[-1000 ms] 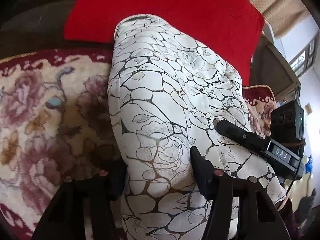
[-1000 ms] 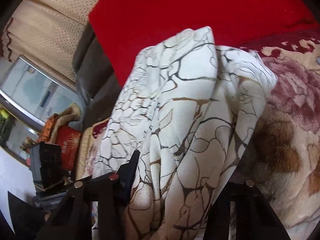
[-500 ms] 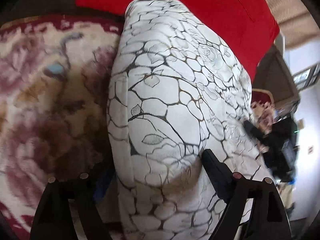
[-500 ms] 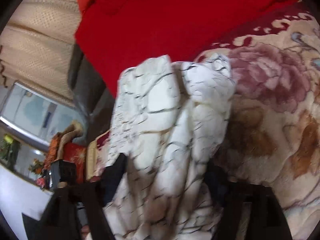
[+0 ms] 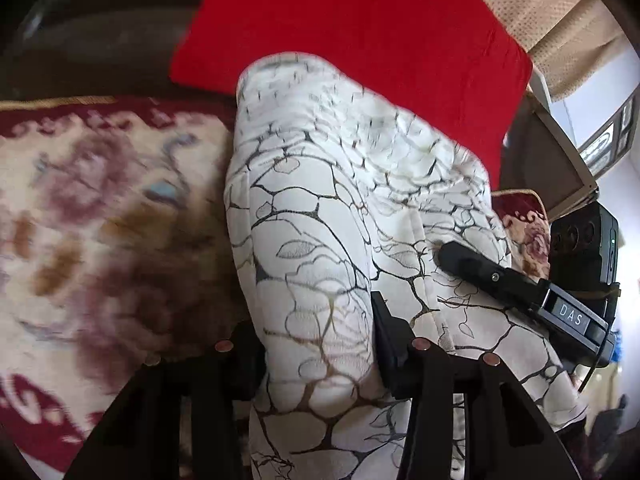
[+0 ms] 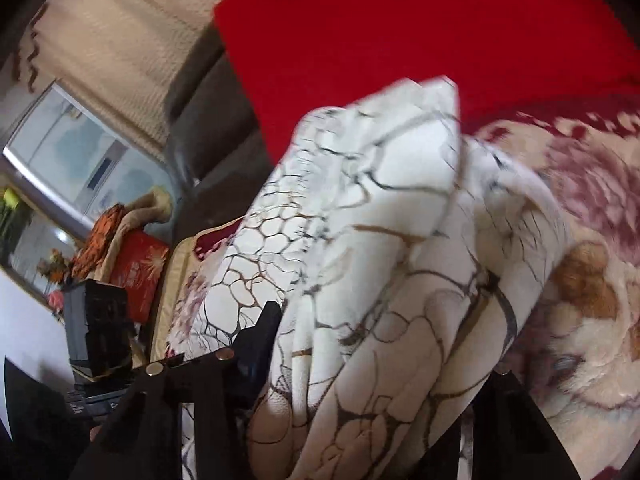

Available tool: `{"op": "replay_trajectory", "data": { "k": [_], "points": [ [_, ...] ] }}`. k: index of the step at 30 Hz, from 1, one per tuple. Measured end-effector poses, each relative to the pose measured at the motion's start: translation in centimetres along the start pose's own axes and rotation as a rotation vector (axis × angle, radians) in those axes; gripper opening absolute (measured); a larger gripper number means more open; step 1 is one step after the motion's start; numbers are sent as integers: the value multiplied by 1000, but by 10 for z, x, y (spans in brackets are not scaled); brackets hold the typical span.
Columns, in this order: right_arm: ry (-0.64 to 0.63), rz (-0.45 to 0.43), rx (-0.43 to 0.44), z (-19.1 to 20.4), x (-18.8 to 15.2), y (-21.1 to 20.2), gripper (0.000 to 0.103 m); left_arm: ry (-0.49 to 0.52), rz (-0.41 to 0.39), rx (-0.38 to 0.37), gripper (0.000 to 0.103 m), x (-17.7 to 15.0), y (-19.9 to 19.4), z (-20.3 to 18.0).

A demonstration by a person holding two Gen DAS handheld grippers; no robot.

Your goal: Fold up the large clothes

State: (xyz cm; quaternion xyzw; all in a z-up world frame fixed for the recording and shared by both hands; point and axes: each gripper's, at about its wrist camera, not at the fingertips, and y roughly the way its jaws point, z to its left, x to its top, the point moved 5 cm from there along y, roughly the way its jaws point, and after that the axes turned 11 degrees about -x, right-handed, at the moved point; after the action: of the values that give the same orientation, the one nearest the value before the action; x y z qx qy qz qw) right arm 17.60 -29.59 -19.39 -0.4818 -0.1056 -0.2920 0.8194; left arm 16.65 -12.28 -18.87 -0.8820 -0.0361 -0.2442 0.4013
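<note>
White patterned garment [image 5: 320, 240], bunched on floral blanket [image 5: 100, 220] before red cushion [image 5: 360, 40]: left gripper [image 5: 316, 344] and right gripper [image 6: 372, 360] fingers, just closing after a wider spread, each clamp a fold; best lifted level, edges aligned; garment shifted since earlier.

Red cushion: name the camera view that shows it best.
Left wrist view: the red cushion shows its corners and lower edge behind the white patterned garment. The right wrist view shows only a broad red expanse, cropped by the frame and partly hidden by the garment.
</note>
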Motion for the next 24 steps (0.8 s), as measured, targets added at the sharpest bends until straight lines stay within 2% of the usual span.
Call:
{"op": "replay_trajectory", "data": {
  "k": [4,6,8,9,11,13,17,21,24],
  "points": [
    [-37,-9,58,23,-3,6,51,26,-43,100,49,-5,-32,7],
    [-40,-3,53,25,-10,19,51,27,-2,183,58,-14,-22,25],
    [-59,31,-20,20,-21,46,53,10,66,276,79,-27,4,41],
    [-53,70,-58,13,-28,59,63,6,60,275,79,-34,5,45],
    [29,128,-59,-5,-37,69,66,-10,28,237,81,-38,2,41],
    [79,134,-37,-15,-37,55,67,-14,31,242,82,-35,-10,39],
    [4,70,-121,-15,-32,3,67,68,-35,346,82,-32,-51,23],
    [-121,-36,-226,-1,-37,-59,67,116,-95,397,82,-38,-82,13],
    [-184,-109,-169,32,-41,-85,67,137,-124,446,82,-33,-98,10]
  ]
}}
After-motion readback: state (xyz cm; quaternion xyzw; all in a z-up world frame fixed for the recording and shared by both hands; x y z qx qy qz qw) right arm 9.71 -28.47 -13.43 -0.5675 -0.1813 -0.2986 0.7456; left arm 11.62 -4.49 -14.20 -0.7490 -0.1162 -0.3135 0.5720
